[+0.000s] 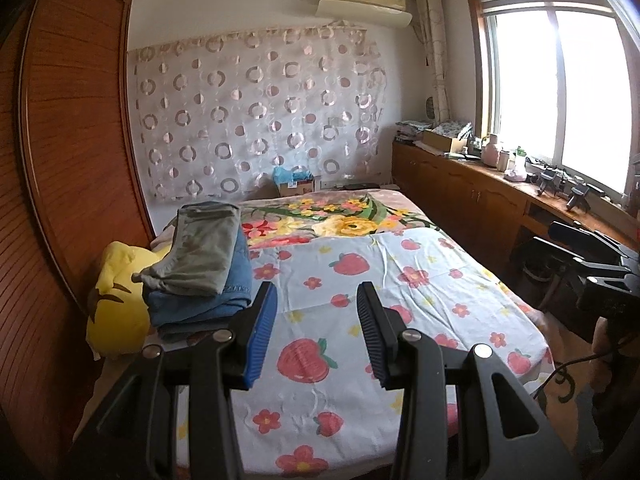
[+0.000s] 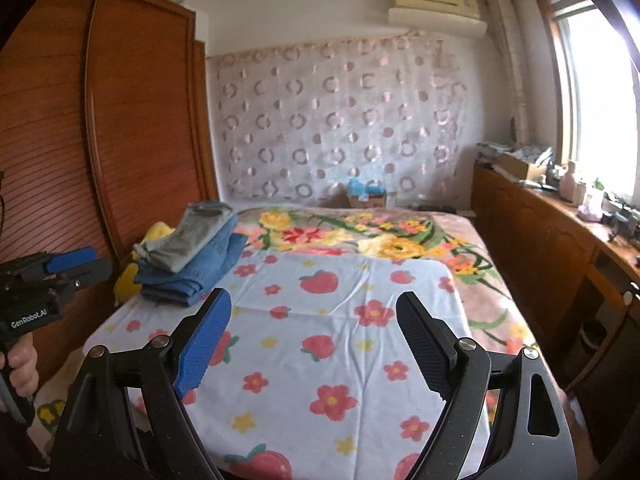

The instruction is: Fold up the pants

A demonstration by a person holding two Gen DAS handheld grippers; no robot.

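Both the left gripper [image 1: 316, 300] and right gripper [image 2: 314, 312] hover empty, jaws wide apart, above the bed [image 2: 320, 360]; folded pants [image 1: 200, 256] sit stacked at its left edge, so fetching an unfolded pair seems next.

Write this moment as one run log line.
left tongs: open, empty | right tongs: open, empty | pants stack: folded, bed's left side | sheet: bare

Daylight glares from the blown-out window [image 1: 556, 84]; fisheye edges bend, slightly soft

Both tongs, left [image 1: 316, 332] and right [image 2: 314, 344], hover with jaws spread apart, gripping nothing.
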